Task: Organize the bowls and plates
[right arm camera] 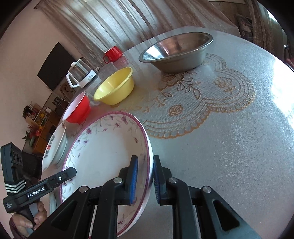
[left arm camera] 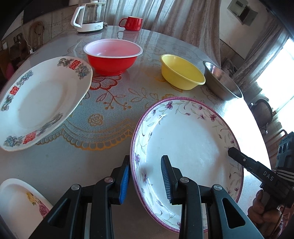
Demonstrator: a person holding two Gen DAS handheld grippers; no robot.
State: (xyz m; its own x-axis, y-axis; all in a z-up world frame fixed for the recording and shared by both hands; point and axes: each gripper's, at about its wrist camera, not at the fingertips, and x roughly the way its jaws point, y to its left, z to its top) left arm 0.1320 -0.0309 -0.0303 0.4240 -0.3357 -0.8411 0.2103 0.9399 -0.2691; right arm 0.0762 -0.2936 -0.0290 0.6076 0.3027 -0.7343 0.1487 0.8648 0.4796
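Observation:
A deep white plate with purple flowers [left arm camera: 185, 147] lies at the near right of the table; it also shows in the right wrist view [right arm camera: 102, 154]. My left gripper [left arm camera: 146, 181] straddles its left rim with a gap on both sides, open. My right gripper [right arm camera: 145, 179] straddles its right rim, pads close to the rim; I cannot tell if they clamp it. A white plate with red characters [left arm camera: 40, 103] sits at left. A red bowl [left arm camera: 113, 56], a yellow bowl [left arm camera: 182, 72] and a steel bowl [left arm camera: 221, 82] stand behind.
A red mug [left arm camera: 131, 23] and a glass kettle [left arm camera: 90, 16] stand at the table's far edge. Another white plate with a pink rose [left arm camera: 20, 204] lies at the near left. A patterned lace mat [left arm camera: 102, 117] covers the table's middle. Curtains hang behind.

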